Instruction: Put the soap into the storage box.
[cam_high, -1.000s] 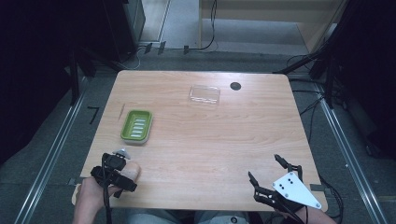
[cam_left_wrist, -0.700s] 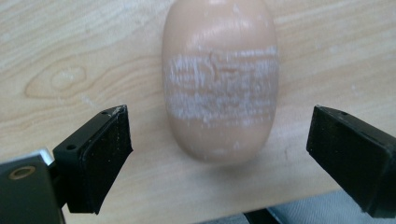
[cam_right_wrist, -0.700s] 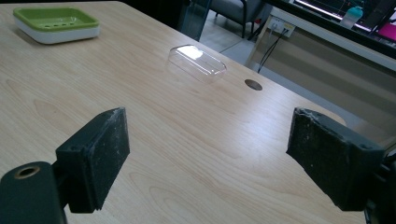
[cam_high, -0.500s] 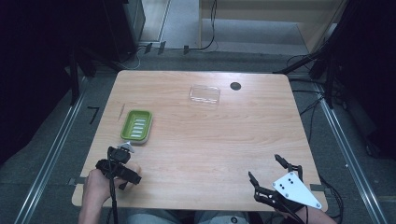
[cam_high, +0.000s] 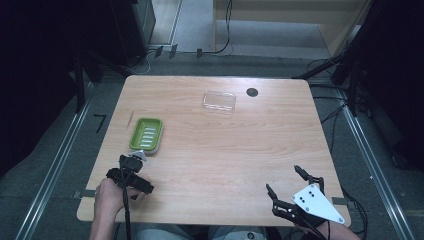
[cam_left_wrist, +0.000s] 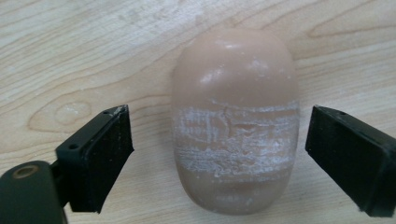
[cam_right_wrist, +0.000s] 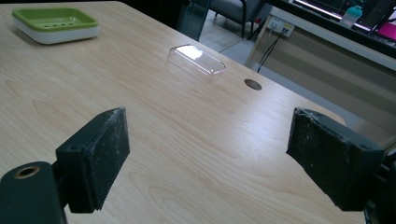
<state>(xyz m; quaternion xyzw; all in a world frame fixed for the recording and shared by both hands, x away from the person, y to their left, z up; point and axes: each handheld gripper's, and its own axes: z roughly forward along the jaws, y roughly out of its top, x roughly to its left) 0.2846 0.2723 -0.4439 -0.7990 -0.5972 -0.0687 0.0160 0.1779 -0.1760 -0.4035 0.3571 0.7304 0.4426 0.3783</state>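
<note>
The left claw (cam_left_wrist: 219, 154) points straight down at the table (cam_high: 225, 150), near its front left corner, with the person's left hand (cam_high: 111, 192) wrapped round its body from below. Its jaws are spread and have just been closing a little. A tan bar of soap (cam_left_wrist: 235, 116) lies flat on the wood between them, with a gap on either side, so neither pad touches it. Just beyond this claw in the high view sits a green soap dish (cam_high: 147, 134).

The right claw (cam_high: 286, 181) hovers low over the front right corner of the table, angled forward and slightly inward, its grey plate on top. Its jaws are spread wide with nothing between them. Well ahead of it lies a clear plastic lid (cam_right_wrist: 196, 60), and far off to its left the green soap dish.
</note>
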